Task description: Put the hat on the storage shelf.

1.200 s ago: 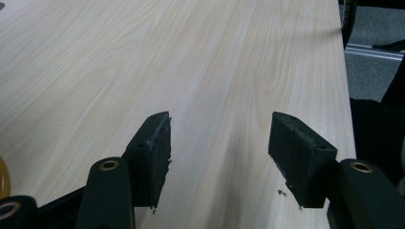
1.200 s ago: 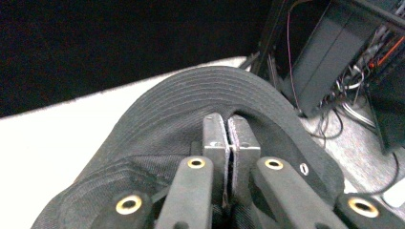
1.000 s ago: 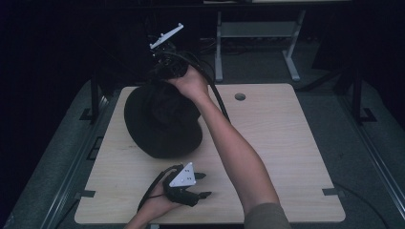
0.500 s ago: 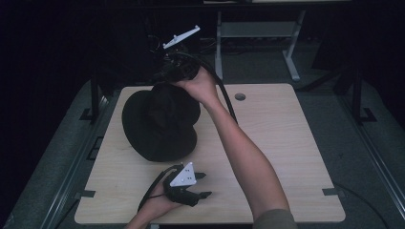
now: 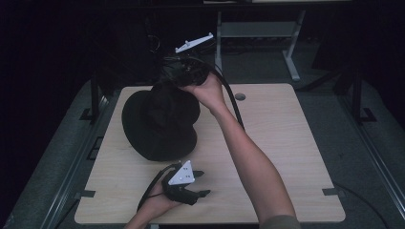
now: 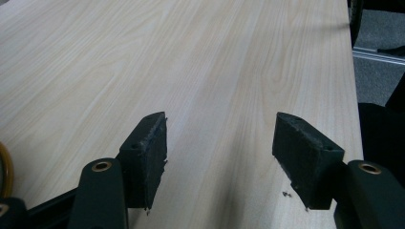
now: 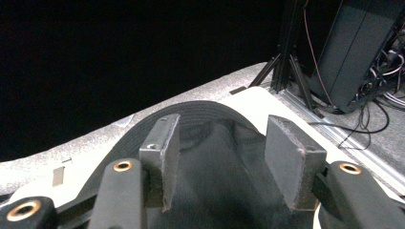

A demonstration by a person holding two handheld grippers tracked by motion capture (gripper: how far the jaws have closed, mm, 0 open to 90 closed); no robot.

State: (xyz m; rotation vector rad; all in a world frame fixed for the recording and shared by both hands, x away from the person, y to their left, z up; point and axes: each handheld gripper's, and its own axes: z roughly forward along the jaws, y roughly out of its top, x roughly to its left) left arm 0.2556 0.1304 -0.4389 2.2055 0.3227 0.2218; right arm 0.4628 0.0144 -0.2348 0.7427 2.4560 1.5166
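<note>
- The table [image 5: 282,143] fills the middle of the high view; my black hat [image 5: 160,121] sits upper left of centre, its crown now pulled up off the flattened brim.
- My right gripper [image 5: 184,71] has risen; I judge lifting begun.
- The right gripper view shows crown fabric between parted jaws; whether it's pinched, I cannot tell.
- Left gripper [image 5: 184,183], lower centre, rests agape.

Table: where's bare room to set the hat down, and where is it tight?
The right half of the table, from the person's right forearm to the right edge, is bare apart from a small hole near the far edge. The near-left corner is bare too. It is crowded far-left, where the black hat sits under the right gripper, and near-centre by the left gripper.
</note>
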